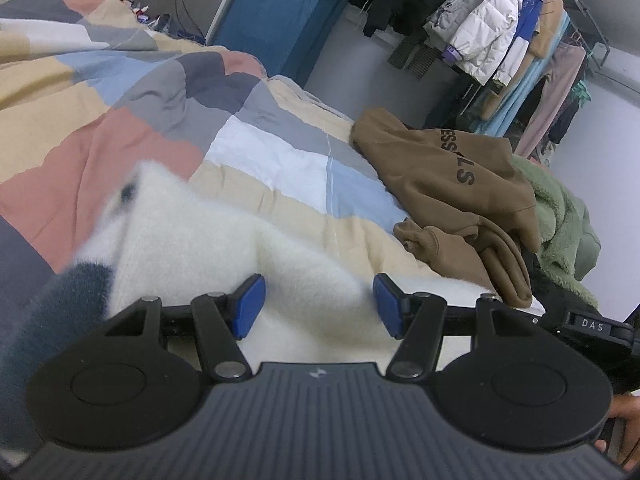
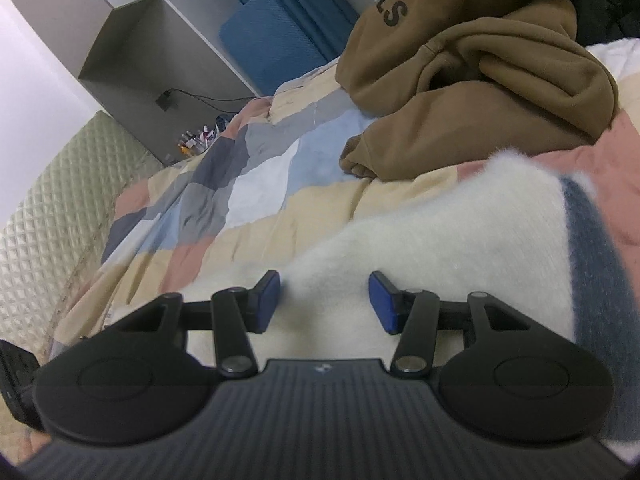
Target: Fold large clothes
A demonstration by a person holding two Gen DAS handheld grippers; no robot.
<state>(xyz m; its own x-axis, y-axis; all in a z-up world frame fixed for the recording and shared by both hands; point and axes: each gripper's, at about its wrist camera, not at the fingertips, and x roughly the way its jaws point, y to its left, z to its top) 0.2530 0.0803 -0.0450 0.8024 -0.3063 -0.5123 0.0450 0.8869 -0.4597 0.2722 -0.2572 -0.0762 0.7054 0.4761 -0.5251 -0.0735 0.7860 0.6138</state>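
Note:
A fluffy white sweater with dark blue trim lies on the patchwork quilt, right in front of both grippers. It also shows in the right wrist view, with a blue band along its right side. My left gripper is open just above the white fabric, blue pads apart. My right gripper is open too, above the sweater, nothing between its pads. The near part of the sweater is hidden under both gripper bodies.
A brown hoodie lies crumpled on the quilt ahead, also in the right wrist view. A green fleece sits beside it. A clothes rack stands behind. A grey cabinet and blue cushion stand beyond the bed.

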